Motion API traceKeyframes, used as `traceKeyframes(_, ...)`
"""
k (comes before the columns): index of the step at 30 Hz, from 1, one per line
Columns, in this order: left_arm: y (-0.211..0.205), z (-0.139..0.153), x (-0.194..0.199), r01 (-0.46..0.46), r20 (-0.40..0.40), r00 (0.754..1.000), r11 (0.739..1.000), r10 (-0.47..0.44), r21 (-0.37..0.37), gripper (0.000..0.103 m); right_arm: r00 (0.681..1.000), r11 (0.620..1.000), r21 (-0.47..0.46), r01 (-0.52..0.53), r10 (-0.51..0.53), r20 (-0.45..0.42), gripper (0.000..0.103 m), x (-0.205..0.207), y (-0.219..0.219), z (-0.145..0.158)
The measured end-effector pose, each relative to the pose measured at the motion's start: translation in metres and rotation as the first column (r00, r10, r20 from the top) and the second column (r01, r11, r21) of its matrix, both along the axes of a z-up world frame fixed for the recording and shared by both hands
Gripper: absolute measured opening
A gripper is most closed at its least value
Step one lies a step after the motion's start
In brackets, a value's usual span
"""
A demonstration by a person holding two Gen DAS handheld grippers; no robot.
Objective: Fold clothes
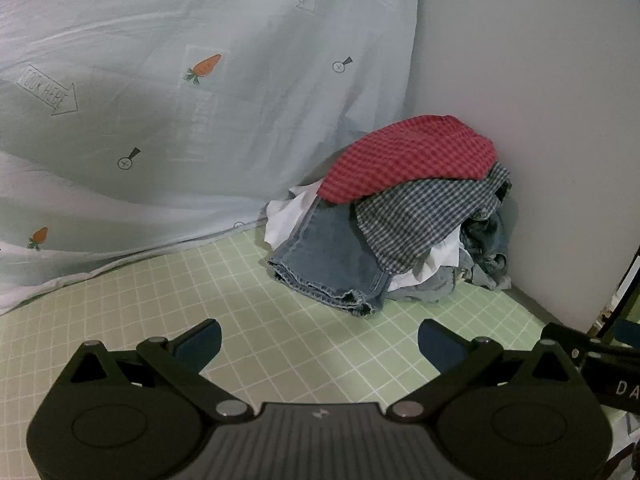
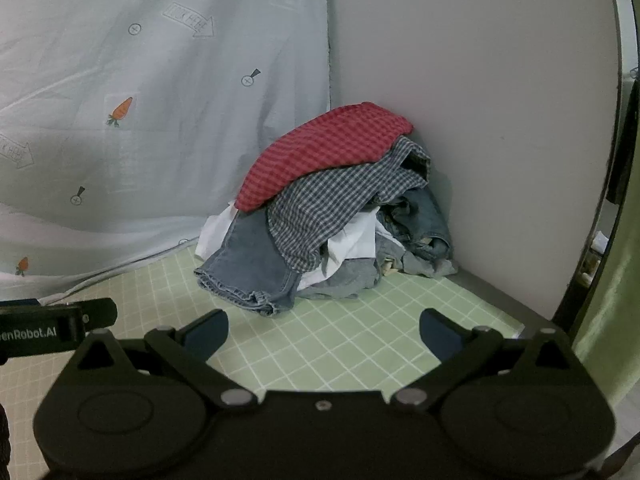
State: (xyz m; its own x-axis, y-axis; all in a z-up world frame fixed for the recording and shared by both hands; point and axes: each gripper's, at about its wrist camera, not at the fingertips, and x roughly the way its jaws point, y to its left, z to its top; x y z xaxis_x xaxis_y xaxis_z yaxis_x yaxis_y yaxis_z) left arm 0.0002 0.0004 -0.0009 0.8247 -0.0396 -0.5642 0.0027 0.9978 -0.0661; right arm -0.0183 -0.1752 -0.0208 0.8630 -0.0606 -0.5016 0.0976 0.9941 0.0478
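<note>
left gripper (image 1: 319,339) wide open, empty, well short of the heap of crumpled clothes (image 1: 400,216) in the far corner of the pale green gridded mat (image 1: 160,320). right gripper (image 2: 324,330) equally spread, nothing held. best to pinch the red checked cloth (image 2: 324,152) on top by one edge and lift it clear before spreading.

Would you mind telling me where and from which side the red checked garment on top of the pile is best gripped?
Grip the red checked garment at its lower front-left edge, coming from the open front of the mat. That edge overhangs the blue checked shirt and the jeans, so a finger could probably slip under it. Wall and sheet close off the back. Both grippers are open.
</note>
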Motion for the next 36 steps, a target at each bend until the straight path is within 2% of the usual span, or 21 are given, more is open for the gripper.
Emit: traceKeyframes(36,0.003,-0.014,0.006,0.014,-0.024,1.000,1.000,-0.013,0.019,0.103,1.000,1.000,-0.002,0.018,-0.018,-0.011,0.103,0.003,-0.001,-0.007)
